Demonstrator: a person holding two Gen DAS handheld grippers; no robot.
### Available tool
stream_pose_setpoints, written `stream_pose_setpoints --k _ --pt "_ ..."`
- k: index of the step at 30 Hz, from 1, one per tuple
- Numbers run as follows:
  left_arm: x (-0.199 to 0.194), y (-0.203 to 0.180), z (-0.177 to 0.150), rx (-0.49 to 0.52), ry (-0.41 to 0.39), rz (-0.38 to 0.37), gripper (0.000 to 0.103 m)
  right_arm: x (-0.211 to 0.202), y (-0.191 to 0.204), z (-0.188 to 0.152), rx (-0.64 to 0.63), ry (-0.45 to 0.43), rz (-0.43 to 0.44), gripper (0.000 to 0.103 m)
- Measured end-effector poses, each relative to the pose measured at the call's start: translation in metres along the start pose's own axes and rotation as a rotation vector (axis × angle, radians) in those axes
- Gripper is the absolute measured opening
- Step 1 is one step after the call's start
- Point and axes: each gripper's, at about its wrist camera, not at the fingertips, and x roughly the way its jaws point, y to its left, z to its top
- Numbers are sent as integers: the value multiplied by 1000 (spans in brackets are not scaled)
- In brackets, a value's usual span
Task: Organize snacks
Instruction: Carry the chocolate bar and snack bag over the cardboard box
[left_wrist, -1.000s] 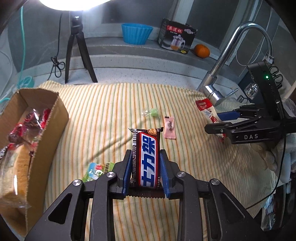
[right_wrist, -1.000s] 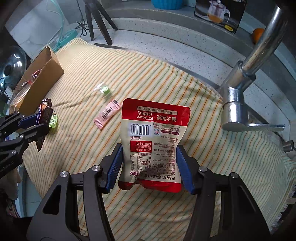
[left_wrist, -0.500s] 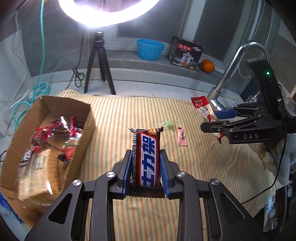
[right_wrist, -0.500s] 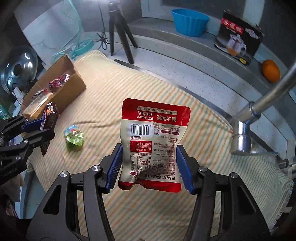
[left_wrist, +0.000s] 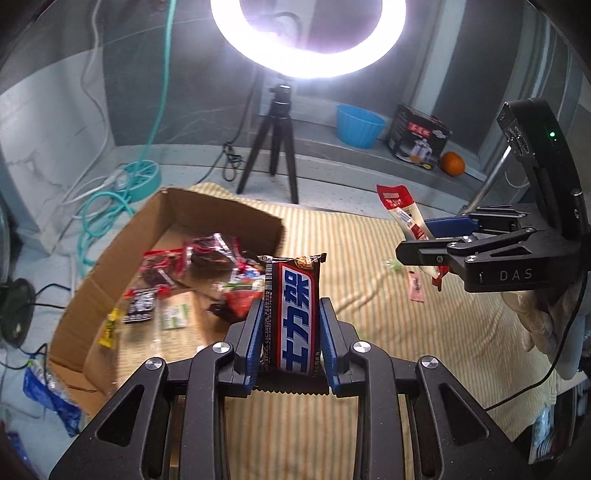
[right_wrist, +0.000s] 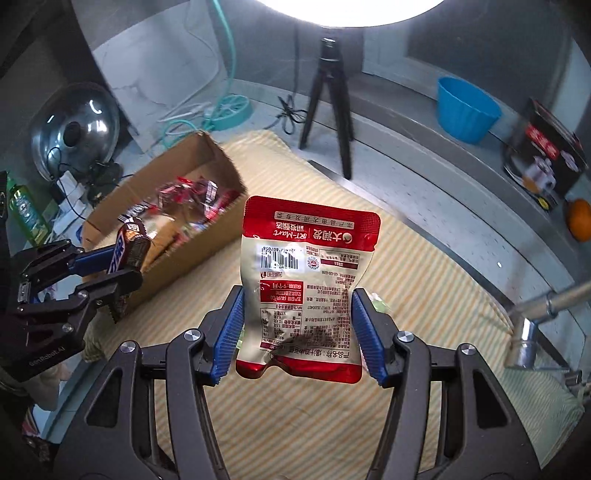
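Your left tongs (left_wrist: 291, 332) are gripping a Chinese-lettered chocolate bar (left_wrist: 295, 314); your right tongs (right_wrist: 297, 328) are clamping an upside-down "RT-Mart" pouch (right_wrist: 306, 280), its smaller print blurring.

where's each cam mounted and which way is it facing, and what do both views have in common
Left wrist: sits on the left gripper, looking down over its chocolate bar at the cardboard box; the right gripper and a gloved hand show.
Right wrist: sits on the right gripper, looking past its red pouch at the striped cloth; the left gripper shows.
Shared: box, cloth, tripod, blue bowl.
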Motion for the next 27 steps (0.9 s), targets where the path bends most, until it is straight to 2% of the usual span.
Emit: stream_pose_setpoints --k 6,16,27 --pt "-6 39 -3 -61 -12 64 27 16 39 26 -45 -18 47 60" --pt "-8 88 -7 -139 -11 137 27 52 90 62 -102 3 107 60" --pt "-3 114 -10 -187 1 168 27 81 107 83 -123 37 130 64"
